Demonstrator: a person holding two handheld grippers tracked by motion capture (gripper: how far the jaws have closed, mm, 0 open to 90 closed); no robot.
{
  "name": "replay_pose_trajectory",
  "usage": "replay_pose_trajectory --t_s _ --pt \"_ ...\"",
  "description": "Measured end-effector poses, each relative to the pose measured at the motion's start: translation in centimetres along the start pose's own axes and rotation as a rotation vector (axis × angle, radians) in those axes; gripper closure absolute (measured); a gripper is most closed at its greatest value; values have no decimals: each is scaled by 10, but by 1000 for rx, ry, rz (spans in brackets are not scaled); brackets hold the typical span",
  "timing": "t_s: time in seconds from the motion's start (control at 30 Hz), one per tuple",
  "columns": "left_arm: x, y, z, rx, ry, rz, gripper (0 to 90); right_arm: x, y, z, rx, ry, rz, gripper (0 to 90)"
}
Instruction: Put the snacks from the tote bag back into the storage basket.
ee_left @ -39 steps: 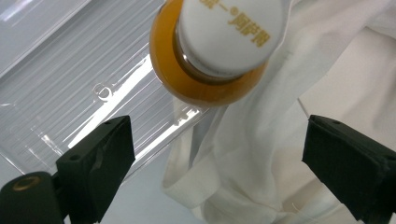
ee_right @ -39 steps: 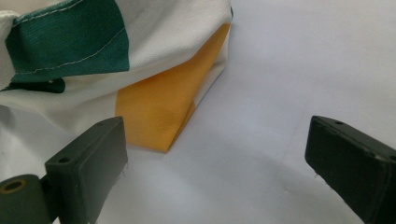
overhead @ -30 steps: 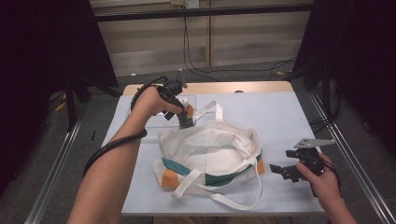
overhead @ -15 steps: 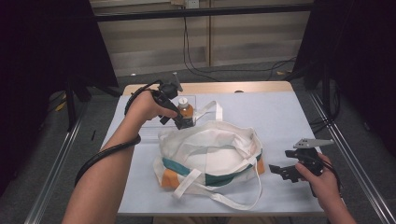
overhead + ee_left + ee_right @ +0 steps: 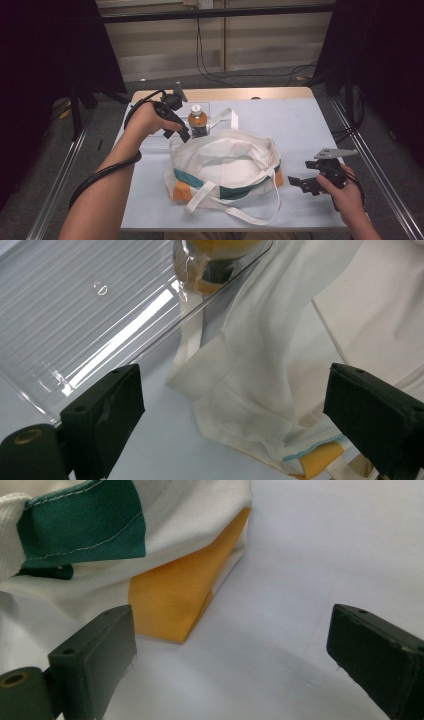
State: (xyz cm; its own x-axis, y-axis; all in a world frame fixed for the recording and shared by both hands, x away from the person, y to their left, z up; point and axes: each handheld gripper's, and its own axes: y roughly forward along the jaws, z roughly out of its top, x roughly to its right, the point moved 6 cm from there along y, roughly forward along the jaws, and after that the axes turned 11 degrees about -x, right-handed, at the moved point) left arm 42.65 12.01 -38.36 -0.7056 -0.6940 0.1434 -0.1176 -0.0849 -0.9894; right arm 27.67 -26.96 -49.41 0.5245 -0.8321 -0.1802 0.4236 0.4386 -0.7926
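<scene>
A white tote bag (image 5: pixel 225 165) with green and orange panels lies open-mouthed in the middle of the table. Just behind it a small bottle (image 5: pixel 198 120) of orange liquid with a white cap stands upright in a clear plastic tray (image 5: pixel 216 110). My left gripper (image 5: pixel 183 136) is to the bottle's left, open and holding nothing. In the left gripper view its jaws (image 5: pixel 235 415) frame bag fabric (image 5: pixel 250 360), the tray's edge (image 5: pixel 90 305) and the bottle's base (image 5: pixel 215 260). My right gripper (image 5: pixel 300 182) is open beside the bag's right orange corner (image 5: pixel 175 600).
The table is covered by a pale blue mat (image 5: pixel 300 125), with bare room at its right and rear right. Long white straps (image 5: pixel 250 215) trail off the bag toward the front edge. Metal rails run along both sides of the table.
The left gripper, which was around the bottle a second ago, has opened and drawn back to the left, leaving the bottle standing. The right gripper has stayed put.
</scene>
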Motion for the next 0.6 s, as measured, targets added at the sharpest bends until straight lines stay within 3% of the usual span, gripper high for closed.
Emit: replay_pose_trajectory --t_s 0.27,0.6 --pt "-9 3 -17 5 -27 -3 88 -1 1 0 -3 -5 0 51" --pt "-13 4 -29 12 -24 -6 88 -1 2 -1 -8 -2 1 51"
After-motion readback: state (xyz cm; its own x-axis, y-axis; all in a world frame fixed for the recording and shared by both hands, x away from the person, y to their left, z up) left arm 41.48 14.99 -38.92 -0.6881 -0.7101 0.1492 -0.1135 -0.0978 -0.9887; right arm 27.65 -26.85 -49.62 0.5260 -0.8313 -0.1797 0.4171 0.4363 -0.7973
